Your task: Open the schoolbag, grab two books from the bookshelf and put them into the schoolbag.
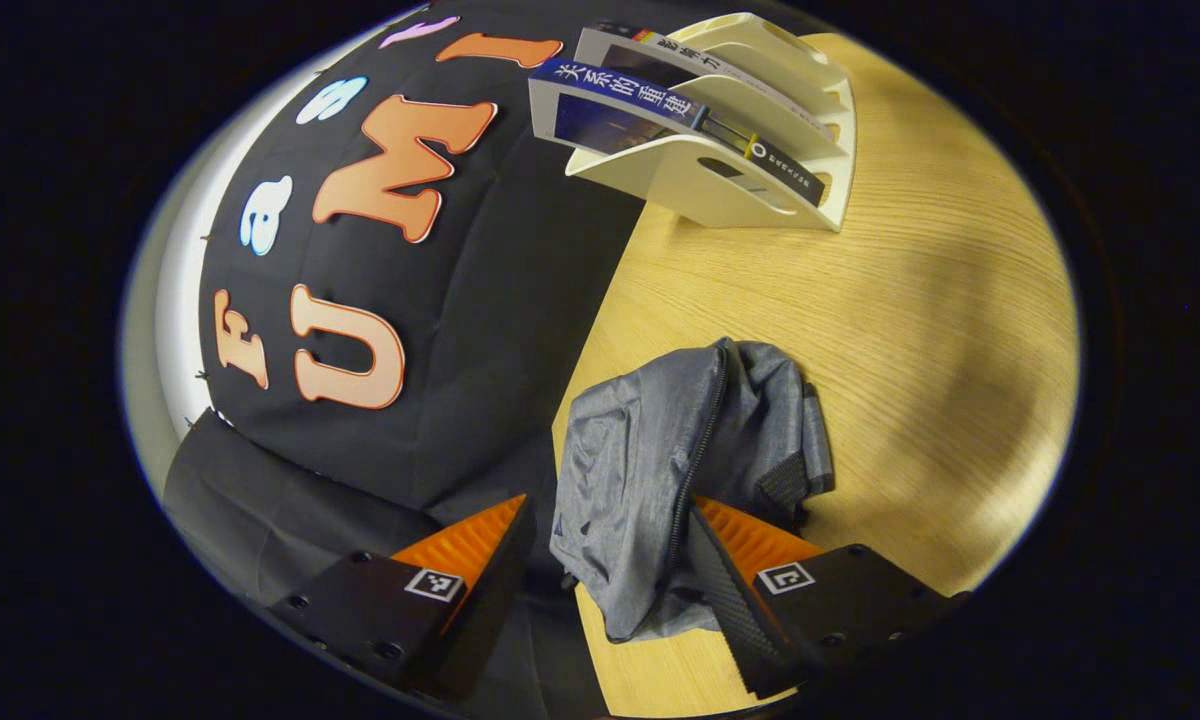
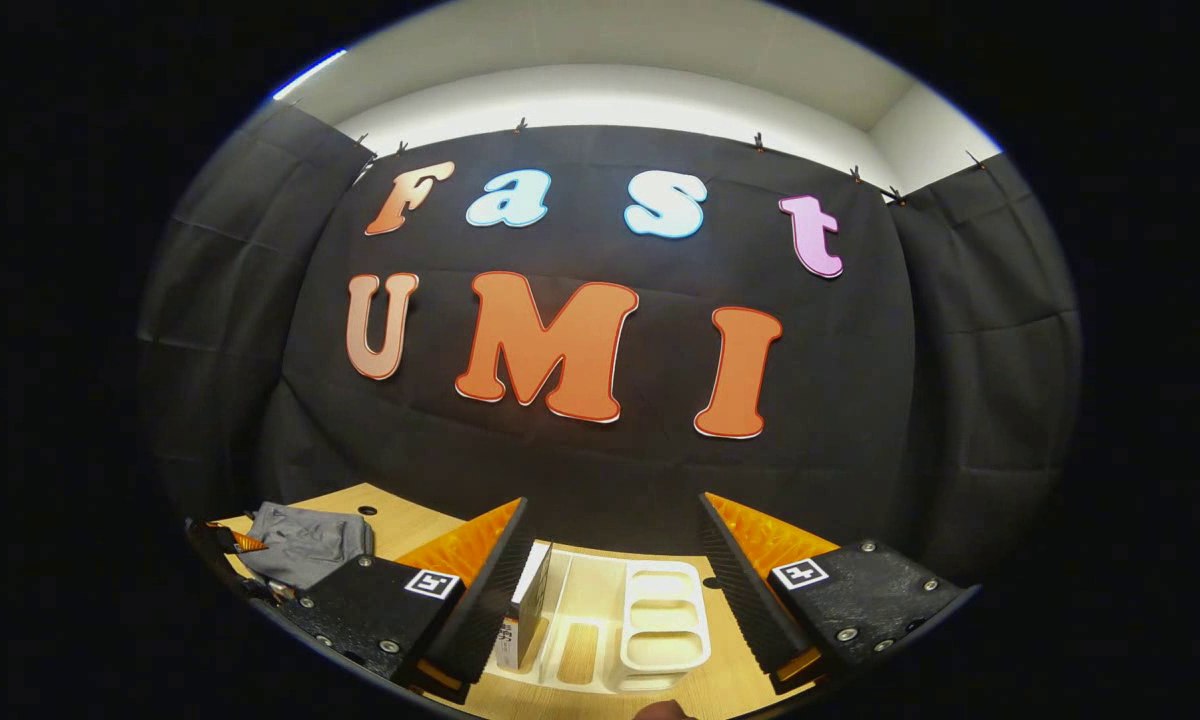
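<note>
Table point(image 1: 890, 330): wooden, beneath both my grippers. Bag point(image 1: 660, 470): grey, crumpled, zipper shut, lying between my left gripper's point(image 1: 610, 545) spread jaws. Shelf point(image 2: 650, 625): white, slotted, between my right gripper's point(image 2: 610, 560) spread jaws. Books point(image 1: 620, 100): two, leaning in the shelf, well beyond the left jaws.

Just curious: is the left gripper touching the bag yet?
Cannot tell. In the left gripper view the open left gripper straddles the bag; one finger overlaps the fabric, contact unclear.

The front book point(image 1: 615, 105) has a blue spine reading "关系的重建"; other print is illegible.
</note>
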### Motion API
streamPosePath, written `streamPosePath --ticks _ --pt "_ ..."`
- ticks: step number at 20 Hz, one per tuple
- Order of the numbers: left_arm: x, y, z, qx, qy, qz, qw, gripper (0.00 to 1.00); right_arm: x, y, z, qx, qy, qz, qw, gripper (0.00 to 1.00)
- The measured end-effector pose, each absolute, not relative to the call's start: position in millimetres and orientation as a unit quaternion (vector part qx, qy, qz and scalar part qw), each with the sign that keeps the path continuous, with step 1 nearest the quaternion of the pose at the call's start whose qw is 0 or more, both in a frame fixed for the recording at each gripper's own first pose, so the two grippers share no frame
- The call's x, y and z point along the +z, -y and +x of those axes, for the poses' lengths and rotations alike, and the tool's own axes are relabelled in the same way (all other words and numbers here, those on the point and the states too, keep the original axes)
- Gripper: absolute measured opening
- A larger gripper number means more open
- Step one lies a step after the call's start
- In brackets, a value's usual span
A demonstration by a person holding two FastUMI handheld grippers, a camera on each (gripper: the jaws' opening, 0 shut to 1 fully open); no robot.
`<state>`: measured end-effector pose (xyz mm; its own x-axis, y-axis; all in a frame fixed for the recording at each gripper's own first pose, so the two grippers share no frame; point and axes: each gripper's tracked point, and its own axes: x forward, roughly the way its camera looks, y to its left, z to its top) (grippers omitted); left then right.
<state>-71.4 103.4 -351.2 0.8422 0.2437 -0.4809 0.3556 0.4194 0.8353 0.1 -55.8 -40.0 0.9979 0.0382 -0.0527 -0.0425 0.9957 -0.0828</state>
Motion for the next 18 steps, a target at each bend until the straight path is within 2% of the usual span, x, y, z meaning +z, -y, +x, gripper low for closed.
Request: streamPosePath --ticks 3,5,7,8,11,13,14,16,18 --pt "-356.7 -104.3 -58.4 -0.039 -0.29 0.534 0.794 0.87 -40.9 57.7 -3.6 0.03 -0.025 -0.047 0.998 0.97" --pt "-371.9 -109.1 -50.3 -0.051 -0.309 0.532 0.787 0.79 -41.2 58.0 -5.4 0.035 -0.026 -0.052 0.998 0.97" --pt "-382.3 -110.0 -45.6 -0.064 -0.331 0.519 0.786 0.64 -40.9 57.9 -7.9 0.039 -0.029 -0.054 0.997 0.97" --pt "-379.9 -112.4 -44.7 -0.065 -0.336 0.511 0.788 0.49 -40.3 57.5 -8.5 0.04 -0.029 -0.055 0.997 0.97" --pt "-370.3 -115.9 -41.5 -0.077 -0.343 0.478 0.805 0.23 -37.1 55.8 -8.7 0.034 -0.029 -0.063 0.997 0.97" --pt "-362.6 -118.8 -39.2 -0.092 -0.343 0.462 0.812 0.19 -36.9 53.0 -7.9 0.022 -0.03 -0.065 0.997 0.97" --pt "-362.2 -121.7 -37.3 -0.102 -0.349 0.452 0.814 0.11 -38.4 48.6 -6.7 0.015 -0.033 -0.066 0.997 0.97" --pt "-356.6 -125.5 -35.7 -0.129 -0.36 0.421 0.822 0.07 -46.0 37.7 -1.2 0.0 -0.047 -0.069 0.997 0.97" --pt "-350.5 -129.9 -31.0 -0.164 -0.377 0.372 0.832 0.07 -58.5 23.2 3.3 -0.016 -0.074 -0.07 0.995 0.97"
